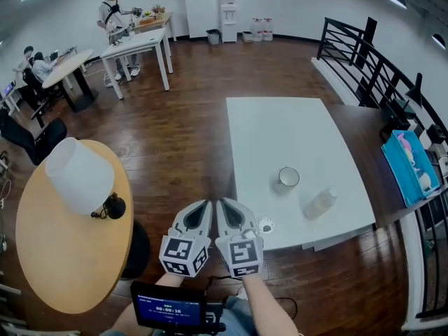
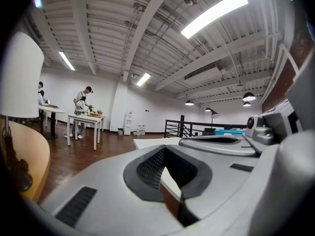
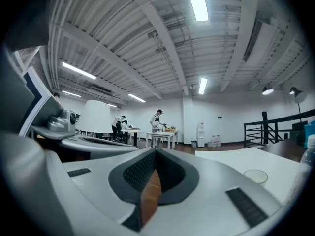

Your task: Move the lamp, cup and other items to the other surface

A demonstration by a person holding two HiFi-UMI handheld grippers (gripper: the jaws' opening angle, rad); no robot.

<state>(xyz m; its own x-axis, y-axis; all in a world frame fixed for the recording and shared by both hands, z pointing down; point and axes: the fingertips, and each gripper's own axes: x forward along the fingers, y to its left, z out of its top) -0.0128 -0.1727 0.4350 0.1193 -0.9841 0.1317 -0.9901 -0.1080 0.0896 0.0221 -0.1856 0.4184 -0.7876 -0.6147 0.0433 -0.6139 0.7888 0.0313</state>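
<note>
Bare floor [image 1: 189,138] runs up mid-frame between round table [image 1: 63,257] and white table [image 1: 280,128]. Lamp [image 1: 79,176] blocks the round table's upper part; cup [image 1: 288,178] and bottle [image 1: 320,203] crowd the white table's lower right.

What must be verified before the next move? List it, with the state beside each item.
1. Left tongs hold nothing: ok, shut and empty.
2. Right tongs hold nothing: ok, shut and empty.
3. Tongs open for a grasp: not ok, both are shut.
4. Lamp upright on round table: ok.
5. Cup upright on white table: ok; the bottle beside it lies on its side.
6. Which table is the target: cannot tell.
</note>
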